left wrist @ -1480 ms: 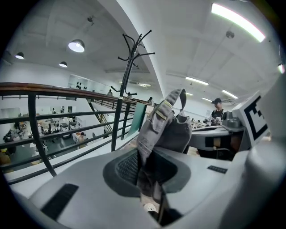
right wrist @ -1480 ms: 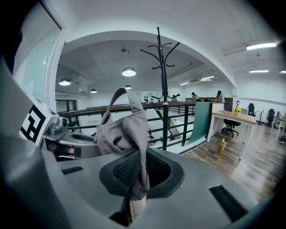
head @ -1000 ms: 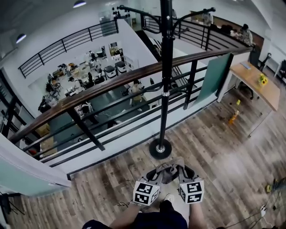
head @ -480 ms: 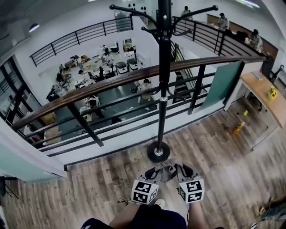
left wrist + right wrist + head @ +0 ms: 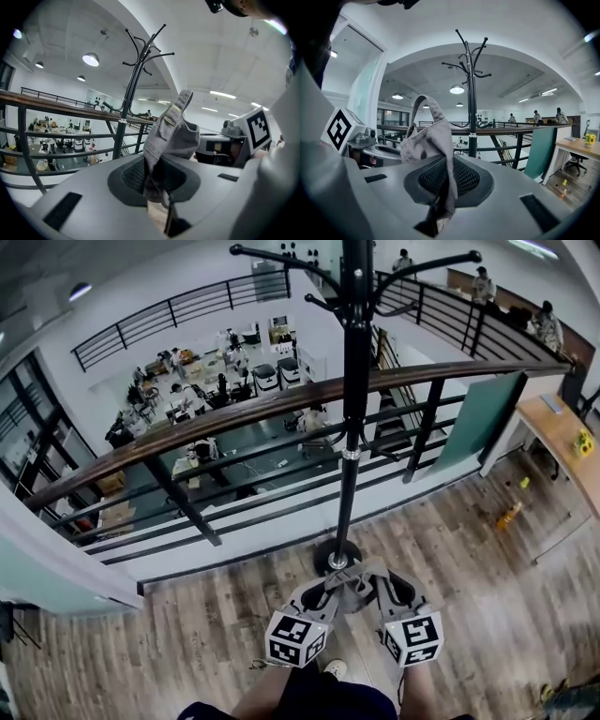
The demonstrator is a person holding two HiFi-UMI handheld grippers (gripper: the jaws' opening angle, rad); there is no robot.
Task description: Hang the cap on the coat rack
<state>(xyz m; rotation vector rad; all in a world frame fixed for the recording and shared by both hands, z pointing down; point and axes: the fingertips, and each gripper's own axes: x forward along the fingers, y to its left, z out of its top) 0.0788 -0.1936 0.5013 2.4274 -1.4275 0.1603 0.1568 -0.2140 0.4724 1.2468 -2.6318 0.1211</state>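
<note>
A grey cap (image 5: 350, 591) hangs between both grippers, just in front of the black coat rack's round base (image 5: 336, 558). My left gripper (image 5: 323, 597) is shut on one side of the cap (image 5: 171, 133); my right gripper (image 5: 378, 592) is shut on the other side of the cap (image 5: 429, 140). The coat rack pole (image 5: 354, 381) rises straight ahead, with curved hooks (image 5: 272, 256) at its top. In the left gripper view the coat rack (image 5: 136, 70) stands left of the cap; in the right gripper view the coat rack (image 5: 471, 79) stands just right of it.
A wood-topped metal railing (image 5: 216, 423) runs behind the rack, with an open drop to a lower floor beyond. A green panel (image 5: 480, 418) and a wooden desk (image 5: 560, 432) stand at the right. The floor is wood plank (image 5: 487, 596).
Both grippers have risen a little and spread slightly with the cap held between them. The view has tilted up, showing more of the rack's top hooks.
</note>
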